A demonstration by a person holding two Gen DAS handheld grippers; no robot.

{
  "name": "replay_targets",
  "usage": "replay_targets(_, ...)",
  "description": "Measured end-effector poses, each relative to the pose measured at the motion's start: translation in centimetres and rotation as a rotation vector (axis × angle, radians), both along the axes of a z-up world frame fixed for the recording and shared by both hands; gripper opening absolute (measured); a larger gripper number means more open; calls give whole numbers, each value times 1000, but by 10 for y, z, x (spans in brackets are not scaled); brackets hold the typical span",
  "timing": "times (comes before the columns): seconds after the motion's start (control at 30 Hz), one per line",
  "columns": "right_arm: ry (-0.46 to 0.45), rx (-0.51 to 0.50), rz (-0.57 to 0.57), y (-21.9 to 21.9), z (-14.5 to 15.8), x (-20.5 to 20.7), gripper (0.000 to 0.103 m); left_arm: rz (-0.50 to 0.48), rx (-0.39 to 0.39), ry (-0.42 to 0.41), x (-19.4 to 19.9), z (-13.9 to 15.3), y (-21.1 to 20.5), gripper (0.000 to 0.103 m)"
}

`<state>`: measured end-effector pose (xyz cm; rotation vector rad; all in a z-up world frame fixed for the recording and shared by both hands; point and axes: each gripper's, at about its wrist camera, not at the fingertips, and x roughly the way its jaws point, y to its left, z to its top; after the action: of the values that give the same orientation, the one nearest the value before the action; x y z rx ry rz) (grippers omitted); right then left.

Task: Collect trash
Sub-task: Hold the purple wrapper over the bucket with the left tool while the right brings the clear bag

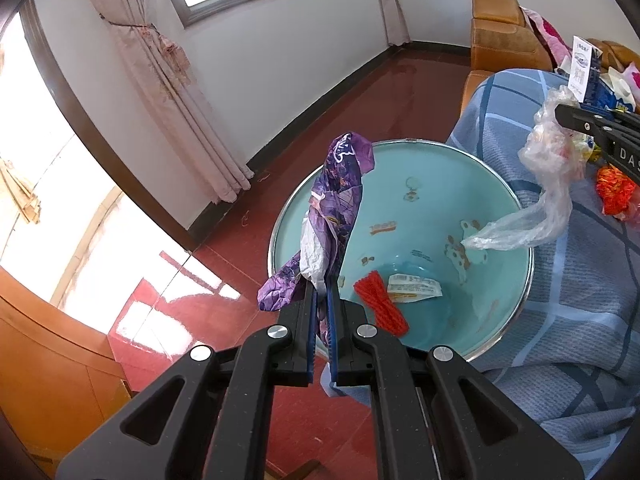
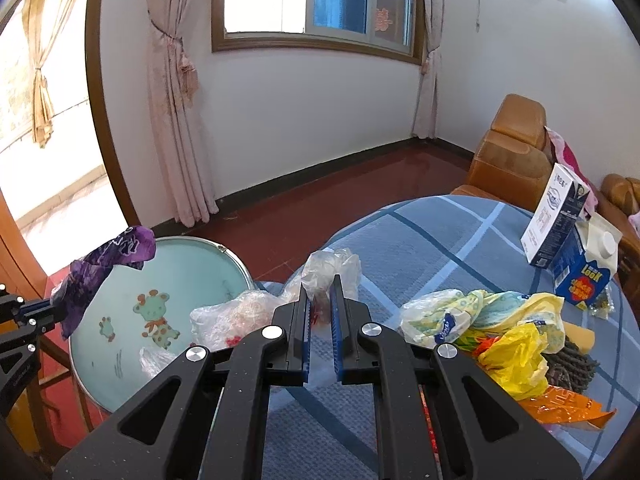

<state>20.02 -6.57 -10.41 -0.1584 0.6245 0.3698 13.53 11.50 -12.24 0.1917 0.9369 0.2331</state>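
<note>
A: Item one — surroundings?

B: Teal bin (image 1: 424,200), metal rim, cartoon animals printed on its wall, standing on the red floor (image 1: 352,96) just beside the table under a blue checked cloth (image 1: 560,280). Inside the bin: a red mesh bundle (image 1: 382,308) and a white printed wrapper (image 1: 414,288) lying side by side at the bottom. Pink curtain (image 2: 176,120) tied back by the window; tan leather armchair (image 2: 512,152) behind the table.

A: On the table?

B: A heap of trash on the right — a pale printed bag (image 2: 440,316), a yellow plastic bag (image 2: 516,356), an orange wrapper (image 2: 568,404), a dark knitted piece (image 2: 568,364). Further back, two cartons leaning together: a white and navy carton (image 2: 556,216), and a blue carton (image 2: 584,272) with a white cap.

A: Item two — grippers?

B: Left gripper (image 1: 322,280): jaws nearly together, clamped on a purple patterned wrapper (image 1: 340,208) that stands up above the fingers, over the bin's near rim. Right gripper (image 2: 320,292): jaws likewise nearly closed, pinching a clear plastic bag (image 2: 332,268). In the left wrist view that bag hangs down in a long tail, its end over the bin's far rim.

A: Anything in the way?

B: The bin's mouth is open below both held pieces.

A: Item three — writing?

B: Blue carton reads "LOOK" in yellow. The right gripper's body (image 1: 608,140) shows "DAS", cut off at the frame edge. Other print too small to read.
</note>
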Motion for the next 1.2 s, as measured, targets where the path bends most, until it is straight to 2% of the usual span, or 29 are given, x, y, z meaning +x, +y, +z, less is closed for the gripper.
replay_targets(0.5,-26,-49,29,15,-3,-5,9,0,-1,5,0,-1,0,5)
replay_targets(1.2,-22,-67,59,25,-6,-7,9,-21,-13,6,0,-1,-3,5)
